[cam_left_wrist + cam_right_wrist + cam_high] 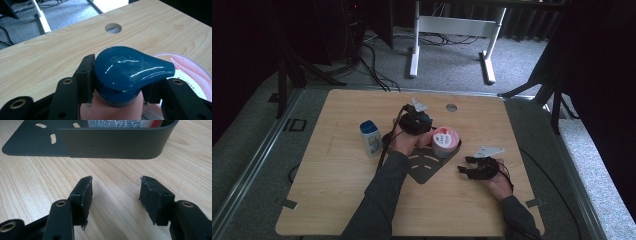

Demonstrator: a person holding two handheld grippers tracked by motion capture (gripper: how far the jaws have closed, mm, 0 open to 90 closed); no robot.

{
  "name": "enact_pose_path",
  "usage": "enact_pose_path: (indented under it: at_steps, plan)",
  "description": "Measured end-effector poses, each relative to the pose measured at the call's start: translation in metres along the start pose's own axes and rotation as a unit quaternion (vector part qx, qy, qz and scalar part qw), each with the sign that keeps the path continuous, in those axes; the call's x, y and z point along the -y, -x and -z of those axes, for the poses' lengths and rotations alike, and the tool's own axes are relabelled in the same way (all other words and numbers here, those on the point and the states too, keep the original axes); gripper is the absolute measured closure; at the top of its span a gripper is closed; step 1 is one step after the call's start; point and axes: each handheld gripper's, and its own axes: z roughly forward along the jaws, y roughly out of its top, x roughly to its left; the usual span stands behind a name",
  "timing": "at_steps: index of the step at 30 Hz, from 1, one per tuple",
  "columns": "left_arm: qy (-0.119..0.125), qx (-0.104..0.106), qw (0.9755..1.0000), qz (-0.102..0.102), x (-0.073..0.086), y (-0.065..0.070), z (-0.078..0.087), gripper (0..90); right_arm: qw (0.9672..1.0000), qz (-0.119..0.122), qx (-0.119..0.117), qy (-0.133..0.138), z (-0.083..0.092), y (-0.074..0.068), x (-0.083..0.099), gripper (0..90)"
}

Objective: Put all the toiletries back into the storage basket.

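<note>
Left hand-held gripper (117,100) clamped around blue-capped pink bottle (130,70) — right hand-held gripper (115,192) agape, empty — over pale wooden table (342,195).

Pink bottle (112,110) with glossy dark-blue flip cap (130,72), teardrop-shaped, its narrow end pointing to the right in the left gripper view. Stands upright between the jaws of the left gripper (117,92): left pad against the side of the cap, right jaw just below the cap's narrow end; contact on that side cannot be told. Only the shoulder of the pink body shows below the cap.

Round pink tub (445,141) with a pink-and-white printed lid, upright, just beside the bottle on the far right of the left gripper. It sits in the curved end of a dark metal tray (428,167). The right gripper (469,167) is near, apart from the tray wall.
</note>
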Motion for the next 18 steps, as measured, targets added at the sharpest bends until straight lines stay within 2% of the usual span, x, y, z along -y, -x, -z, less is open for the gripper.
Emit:
enact_pose_path:
  at_steps: [2, 7, 18]
  plan:
    - [-0.001, 0.0, 1.0, -0.005, 0.001, 0.002, 0.0, 44.0, 1.0, 0.0, 0.0, 0.0, 0.0, 0.0, 0.0, 43.4]
    - [-0.002, 0.003, 1.0, -0.001, 0.0, 0.001, 0.002, 38.3, 1.0, 0.001, 0.0, 0.0, 0.0, 0.0, 0.0, 43.3]
    - [0.004, 0.005, 1.0, 0.003, 0.006, -0.006, 0.017, 35.8, 1.0, 0.001, 0.0, 0.0, 0.0, 0.0, 0.0, 43.3]
